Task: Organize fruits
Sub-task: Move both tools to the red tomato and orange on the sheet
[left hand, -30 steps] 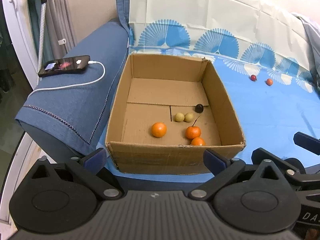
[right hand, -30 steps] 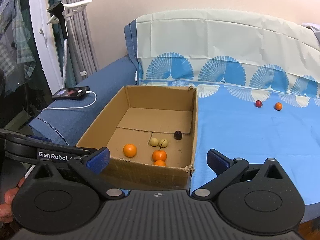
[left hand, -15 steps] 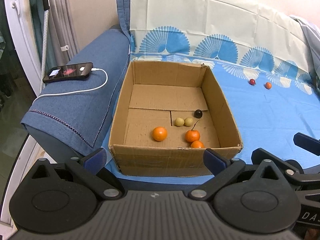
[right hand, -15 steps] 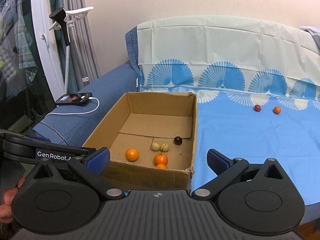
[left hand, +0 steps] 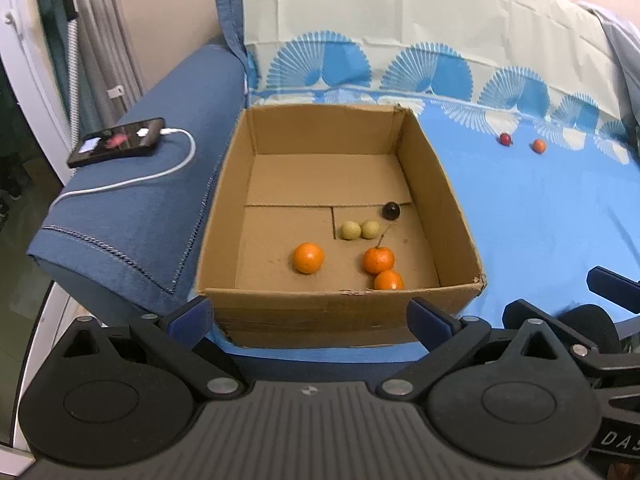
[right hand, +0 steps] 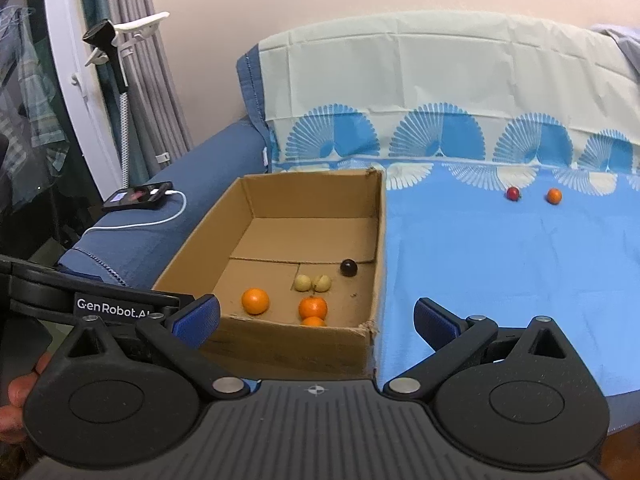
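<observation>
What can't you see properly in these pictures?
- The front orange fruit: in the right wrist view, the cardboard box front wall hides its lower half.
- The two far fruits, red and orange: too small to name in either view.
- The phone screen: blurred, unreadable.
- The right tool: cut off by the left view's edge.

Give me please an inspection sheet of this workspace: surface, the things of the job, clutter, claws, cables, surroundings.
Surface: blue patterned cloth over a sofa, lying flat.
Job's things: open cardboard box holding three orange fruits, two pale yellow-green fruits and one dark fruit; outside on the cloth, a red fruit and a small orange fruit lie side by side, apart.
Clutter: phone on the blue armrest.
Claws: left claw open, empty; right claw open, empty.
Cables: white charging cable plugged into the phone, running down the armrest.
Surroundings: wall, curtain, a phone holder on a stand.
</observation>
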`<state>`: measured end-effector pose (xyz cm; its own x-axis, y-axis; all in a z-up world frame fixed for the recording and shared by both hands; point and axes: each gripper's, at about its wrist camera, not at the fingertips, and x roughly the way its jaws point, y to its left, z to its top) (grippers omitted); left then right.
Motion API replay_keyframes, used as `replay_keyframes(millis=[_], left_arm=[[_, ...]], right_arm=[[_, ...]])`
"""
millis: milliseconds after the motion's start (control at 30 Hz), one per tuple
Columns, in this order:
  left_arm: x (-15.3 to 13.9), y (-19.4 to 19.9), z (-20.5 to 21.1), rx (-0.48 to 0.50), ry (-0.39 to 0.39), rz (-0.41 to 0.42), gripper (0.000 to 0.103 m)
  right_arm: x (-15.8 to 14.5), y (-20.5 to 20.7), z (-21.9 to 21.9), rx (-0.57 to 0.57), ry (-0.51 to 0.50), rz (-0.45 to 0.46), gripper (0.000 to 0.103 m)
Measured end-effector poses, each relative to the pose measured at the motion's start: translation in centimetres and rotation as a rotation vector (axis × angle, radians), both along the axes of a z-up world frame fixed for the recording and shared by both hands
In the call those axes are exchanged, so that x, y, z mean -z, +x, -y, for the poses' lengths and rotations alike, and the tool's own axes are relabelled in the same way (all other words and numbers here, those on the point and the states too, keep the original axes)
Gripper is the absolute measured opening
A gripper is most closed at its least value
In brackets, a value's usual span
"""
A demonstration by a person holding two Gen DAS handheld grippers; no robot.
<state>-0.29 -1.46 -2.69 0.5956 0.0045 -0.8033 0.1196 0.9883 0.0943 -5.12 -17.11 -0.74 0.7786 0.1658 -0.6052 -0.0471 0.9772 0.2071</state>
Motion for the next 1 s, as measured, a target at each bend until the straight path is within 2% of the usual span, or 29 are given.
replay_keyframes(millis=[367, 500, 667, 833, 1000], left_arm=[[0.4, 4.7, 6.2, 0.085, -0.006, -0.041, 0.103], [0.1, 7.1, 9.8, 0.142, -0.025, -0.047, 0.103], [0.0, 10.8, 15.5, 0.226, -0.005, -0.022, 0.103], [1.2, 16.6, 22.2, 0.306, -0.056, -0.073, 0.103], [4.4, 24.1, 29.5, 0.343, -0.079, -0.11, 0.103]], right_arm=[[1.4, 1.8, 6.6, 0.132, -0.021, -0.009, 0.102], [1.6, 2.8, 10.6, 0.219, -0.06, -0.003, 0.102], [1.5, 4.8, 17.0, 0.332, -0.126, 0.031, 0.102], [2.7, 7.7, 24.1, 0.45, -0.134, 0.045, 0.102], [6.1, 12.6, 30.2, 0.509, -0.175, 0.043, 0.102]])
